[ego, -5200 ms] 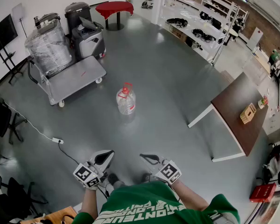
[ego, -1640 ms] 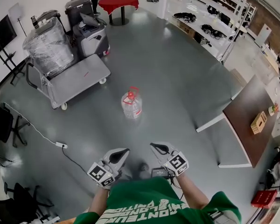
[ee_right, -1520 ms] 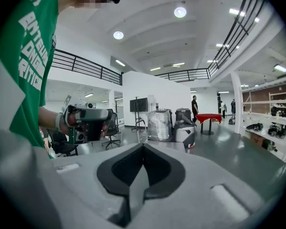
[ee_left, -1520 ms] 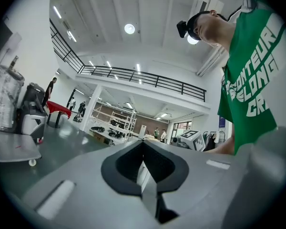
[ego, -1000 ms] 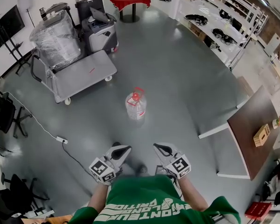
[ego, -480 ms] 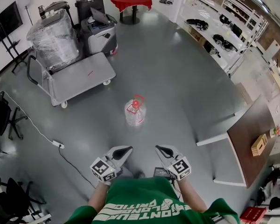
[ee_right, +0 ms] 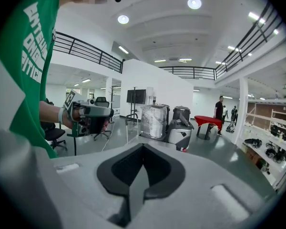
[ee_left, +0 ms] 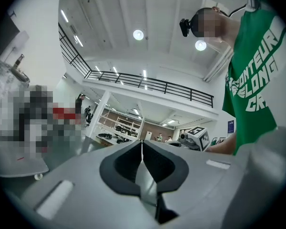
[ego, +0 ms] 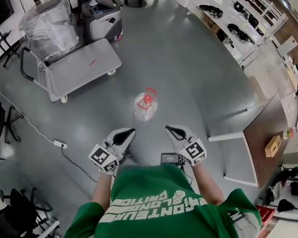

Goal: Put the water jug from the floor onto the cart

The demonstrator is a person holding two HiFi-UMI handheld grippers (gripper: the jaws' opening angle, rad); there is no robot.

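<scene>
The water jug (ego: pixel 146 105) is clear plastic with a red cap and a red handle. It stands upright on the grey floor (ego: pixel 198 83), ahead of the left gripper (ego: pixel 124 134) and the right gripper (ego: pixel 172 131) and well apart from the cart (ego: pixel 84 71). Only the head view shows it. The gripper views show both pairs of jaws pressed together, empty.

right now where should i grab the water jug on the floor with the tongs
Take the red handle standing up over the cap of the water jug, coming down from above. The jug stands upright and its clear round body looks too wide to pinch. The left tongs and right tongs are both shut, so open one first.
</scene>
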